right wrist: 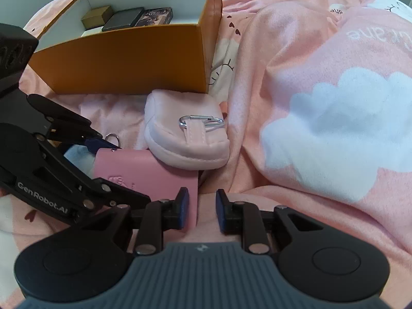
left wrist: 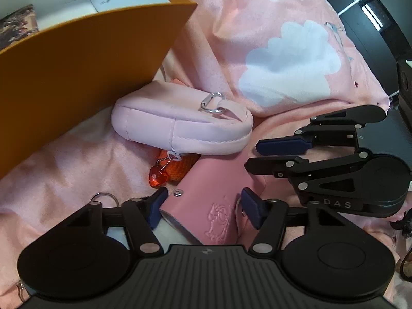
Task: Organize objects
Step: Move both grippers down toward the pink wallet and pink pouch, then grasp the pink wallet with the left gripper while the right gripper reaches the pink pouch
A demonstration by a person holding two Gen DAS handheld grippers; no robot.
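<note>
Left claw (left wrist: 203, 203) is hanging spread over the pink wallet (left wrist: 206, 200), one blue pad on each side of it; no squeeze is showing. White lettering "GenRobot.AI" is running along its arm in the right wrist view. The wallet is lying flat on the pink blanket (right wrist: 296, 51) and is carrying an embossed cartoon figure; no words can be read on it. Behind it, the orange box (right wrist: 123, 54) is standing open with small flat boxes inside. A pale pink pouch (left wrist: 180, 123) is resting on the wallet's far edge, with a silver clip (left wrist: 212, 103) on top and a red heart charm (left wrist: 157, 176) dangling from its zip. Right claw (right wrist: 202, 206) is clenched to a narrow gap at the wallet's near corner, pinching nothing visibly; "DAS" is showing on its body. Rightmost, script above the white cloud (right wrist: 340, 134) is appearing upside down, illegible.
</note>
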